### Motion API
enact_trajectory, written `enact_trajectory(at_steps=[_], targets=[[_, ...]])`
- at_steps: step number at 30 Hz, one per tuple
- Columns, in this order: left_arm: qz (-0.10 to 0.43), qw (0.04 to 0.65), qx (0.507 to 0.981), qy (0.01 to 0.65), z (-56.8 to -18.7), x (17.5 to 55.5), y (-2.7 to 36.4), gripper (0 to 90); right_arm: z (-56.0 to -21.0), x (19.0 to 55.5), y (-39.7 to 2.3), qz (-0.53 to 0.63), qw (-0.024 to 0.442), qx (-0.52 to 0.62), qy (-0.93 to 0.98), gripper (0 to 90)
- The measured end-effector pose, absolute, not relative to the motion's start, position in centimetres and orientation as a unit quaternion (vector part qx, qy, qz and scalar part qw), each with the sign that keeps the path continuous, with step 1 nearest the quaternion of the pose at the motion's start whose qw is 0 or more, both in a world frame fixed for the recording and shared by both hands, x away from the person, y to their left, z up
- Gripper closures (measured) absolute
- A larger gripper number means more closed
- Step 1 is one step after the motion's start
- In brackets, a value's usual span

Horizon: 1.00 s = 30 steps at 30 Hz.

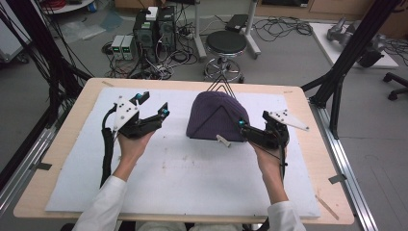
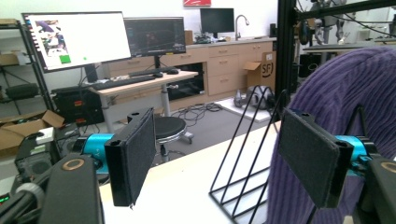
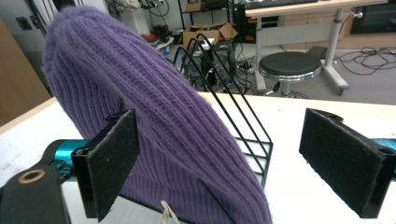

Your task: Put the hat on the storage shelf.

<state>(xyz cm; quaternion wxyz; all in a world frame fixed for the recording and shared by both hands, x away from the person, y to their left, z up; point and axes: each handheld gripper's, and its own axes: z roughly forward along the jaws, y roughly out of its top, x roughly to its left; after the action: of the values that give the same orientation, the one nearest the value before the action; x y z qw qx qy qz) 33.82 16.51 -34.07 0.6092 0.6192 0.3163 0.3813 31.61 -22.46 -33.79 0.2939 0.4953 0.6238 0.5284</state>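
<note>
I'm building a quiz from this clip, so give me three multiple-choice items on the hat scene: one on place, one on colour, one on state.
1. Where is the knit hat?
A. draped over the black wire rack
B. flat on the floor
C. on the stool

2. What colour is the hat?
A. red
B. purple
C. white

3. How do the left gripper jaws stand?
A. clamped on the hat
C. shut on a cable
B. open, holding nothing

Answers: 1 A, the wires show under and behind the hat; 2 B, purple ribbed knit in every view; 3 B, the left gripper view shows an empty gap between its pads.

both grippers' fingers [image 2: 133, 154] apart, apparently empty
</note>
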Motion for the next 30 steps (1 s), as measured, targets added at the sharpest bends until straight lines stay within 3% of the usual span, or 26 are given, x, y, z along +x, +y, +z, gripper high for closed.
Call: enact_trajectory(at_steps=[7, 11, 30], targets=[[0.403, 0.614, 0.592, 0.332, -34.9, 32.2, 19.4, 29.3, -33.8, 30.8, -23.1, 0.511, 0.288, 0.505, 0.633, 11.5], [0.41, 0.611, 0.583, 0.343, -35.1, 31.3, 21.2, 29.2, -34.0, 30.0, -23.8, 0.482, 0.31, 0.509, 0.642, 11.5], [0.435, 0.596, 0.561, 0.376, -37.7, 28.4, 26.5, 25.3, -38.8, 27.0, -28.5, 0.495, 0.34, 0.546, 0.584, 11.6]])
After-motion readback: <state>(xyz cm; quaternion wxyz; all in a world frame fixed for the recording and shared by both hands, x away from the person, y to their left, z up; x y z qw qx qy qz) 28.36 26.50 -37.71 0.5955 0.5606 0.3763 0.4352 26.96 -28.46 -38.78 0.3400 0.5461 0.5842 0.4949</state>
